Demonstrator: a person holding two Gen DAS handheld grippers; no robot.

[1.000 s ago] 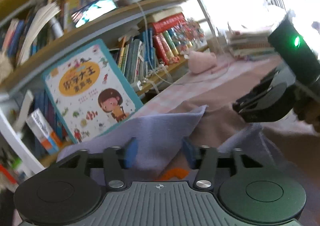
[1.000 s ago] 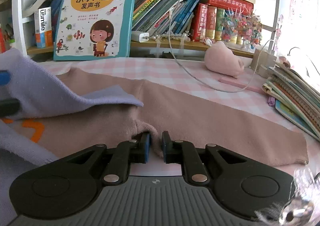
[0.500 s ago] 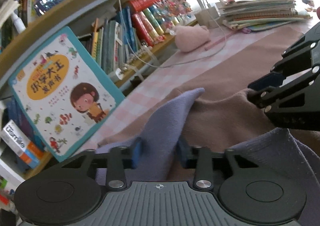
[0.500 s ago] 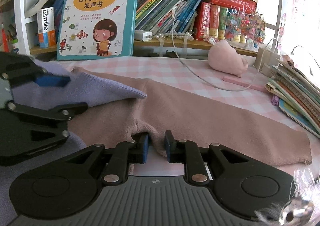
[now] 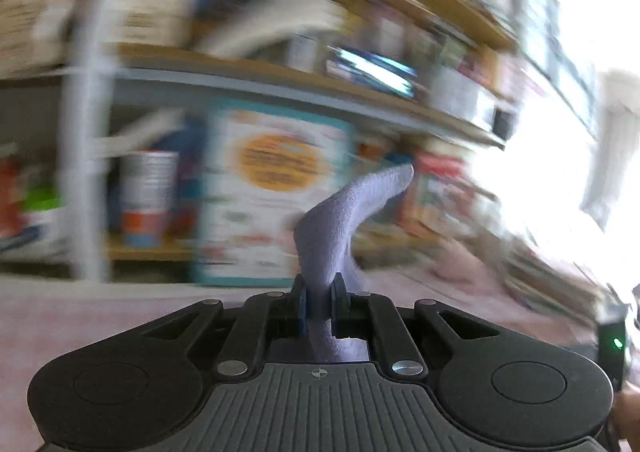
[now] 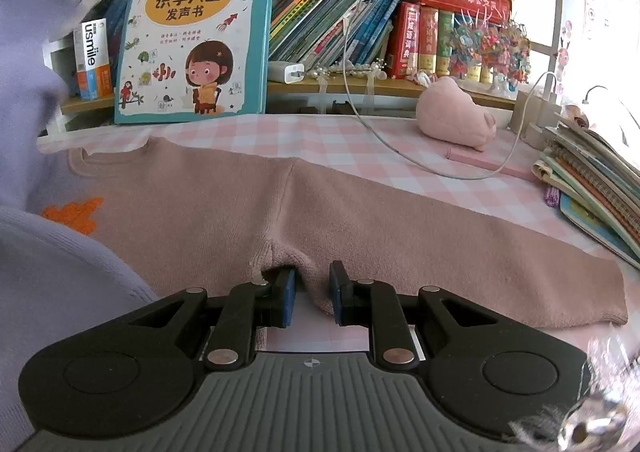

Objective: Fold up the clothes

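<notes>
The left gripper (image 5: 319, 302) is closed tight on a fold of lilac knitted fabric (image 5: 344, 212), which stands up in a soft curl; behind it everything is blurred. The right gripper (image 6: 312, 294) has its jaws a little apart around a pinch of the pink sweater (image 6: 360, 224), and I cannot tell if the pads press it. The sweater lies flat on the checked tablecloth (image 6: 320, 136), its sleeve reaching right toward a stack of notebooks (image 6: 592, 188). Beyond is free cloth, then a shelf of upright books (image 6: 328, 32) and a pink plush toy (image 6: 456, 114).
</notes>
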